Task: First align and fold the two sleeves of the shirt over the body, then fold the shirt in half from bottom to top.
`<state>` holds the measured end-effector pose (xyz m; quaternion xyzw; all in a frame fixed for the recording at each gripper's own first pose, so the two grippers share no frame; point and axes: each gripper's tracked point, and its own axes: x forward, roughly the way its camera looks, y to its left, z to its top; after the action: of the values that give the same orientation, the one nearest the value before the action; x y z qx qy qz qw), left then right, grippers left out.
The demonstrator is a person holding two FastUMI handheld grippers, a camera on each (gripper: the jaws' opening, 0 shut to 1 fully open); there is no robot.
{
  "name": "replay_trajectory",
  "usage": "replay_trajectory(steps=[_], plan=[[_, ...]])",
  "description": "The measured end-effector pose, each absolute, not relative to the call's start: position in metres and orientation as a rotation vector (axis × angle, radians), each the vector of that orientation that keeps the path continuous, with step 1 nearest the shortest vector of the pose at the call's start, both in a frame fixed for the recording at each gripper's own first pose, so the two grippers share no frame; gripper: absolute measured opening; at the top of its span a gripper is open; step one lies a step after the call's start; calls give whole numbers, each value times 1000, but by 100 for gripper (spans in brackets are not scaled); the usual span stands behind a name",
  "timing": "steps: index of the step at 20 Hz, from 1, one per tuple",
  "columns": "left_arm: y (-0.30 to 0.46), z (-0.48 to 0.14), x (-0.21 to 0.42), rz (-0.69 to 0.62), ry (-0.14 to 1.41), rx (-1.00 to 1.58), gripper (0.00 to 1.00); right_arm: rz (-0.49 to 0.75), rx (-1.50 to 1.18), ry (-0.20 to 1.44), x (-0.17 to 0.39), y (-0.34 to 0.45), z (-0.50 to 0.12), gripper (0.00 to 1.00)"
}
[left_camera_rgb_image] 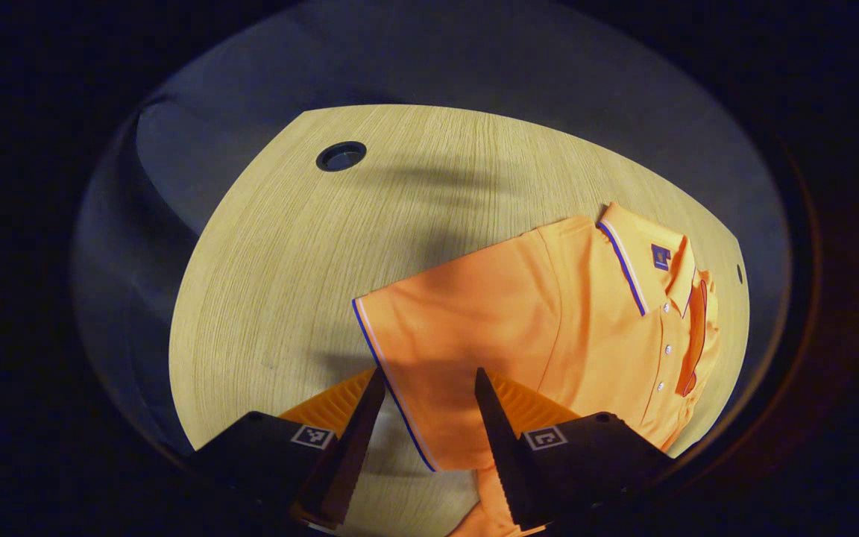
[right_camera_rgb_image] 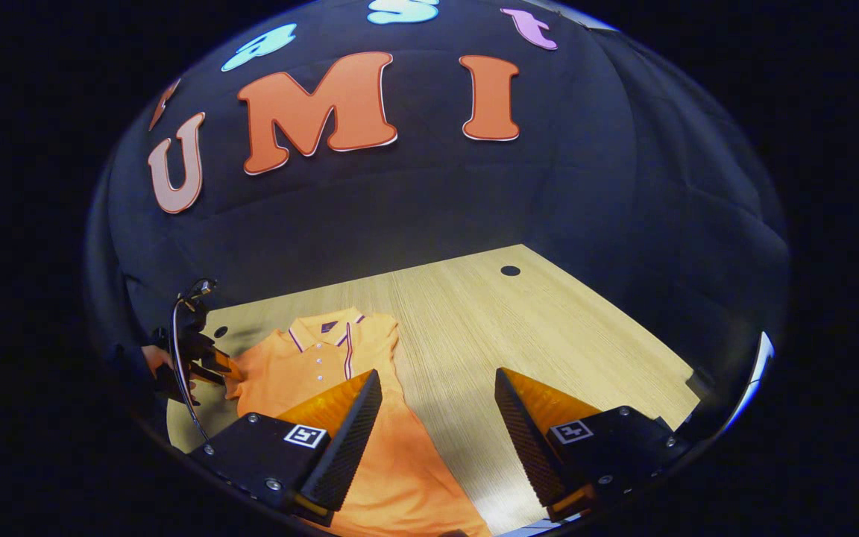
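An orange polo shirt (left_camera_rgb_image: 549, 313) lies flat on the wooden table (left_camera_rgb_image: 310, 246), collar to the right in the left gripper view. Its near sleeve (left_camera_rgb_image: 429, 350), edged with a blue and white stripe, spreads toward me. My left gripper (left_camera_rgb_image: 428, 388) hovers open just over that sleeve's cuff, which runs between the fingers. In the right gripper view the shirt (right_camera_rgb_image: 370, 447) lies at lower left, collar away from me. My right gripper (right_camera_rgb_image: 437, 380) is open over the shirt's right edge and bare table, holding nothing. The left gripper (right_camera_rgb_image: 194, 358), held by a hand, shows at the shirt's left shoulder.
The table has a round cable hole (left_camera_rgb_image: 341, 156) at one far corner and another (right_camera_rgb_image: 510, 270) at the opposite far corner. Black cloth wall (right_camera_rgb_image: 400, 209) rises behind the table. Bare wood (right_camera_rgb_image: 549, 350) stretches right of the shirt.
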<state>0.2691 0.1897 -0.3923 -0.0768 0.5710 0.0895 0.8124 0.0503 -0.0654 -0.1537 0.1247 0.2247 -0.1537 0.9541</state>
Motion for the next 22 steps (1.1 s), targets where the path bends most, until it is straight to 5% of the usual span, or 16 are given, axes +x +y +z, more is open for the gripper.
replay_trajectory(steps=[1,4,6,9,10,22], plan=[[189,-390,271,177,1213,-157,73,-319,256,455,48,-68,-155,94],[179,-393,277,147,1201,-162,30,-324,269,451,37,-70,-158,94],[172,-390,278,105,1182,-175,15,-325,276,462,29,-71,-162,93],[167,-385,283,62,1111,-151,15,-322,289,465,21,-70,-164,94],[162,-371,282,43,1092,-156,7,-322,292,469,18,-69,-165,94],[67,-328,307,-240,955,-120,7,-307,300,483,3,-45,-166,94]])
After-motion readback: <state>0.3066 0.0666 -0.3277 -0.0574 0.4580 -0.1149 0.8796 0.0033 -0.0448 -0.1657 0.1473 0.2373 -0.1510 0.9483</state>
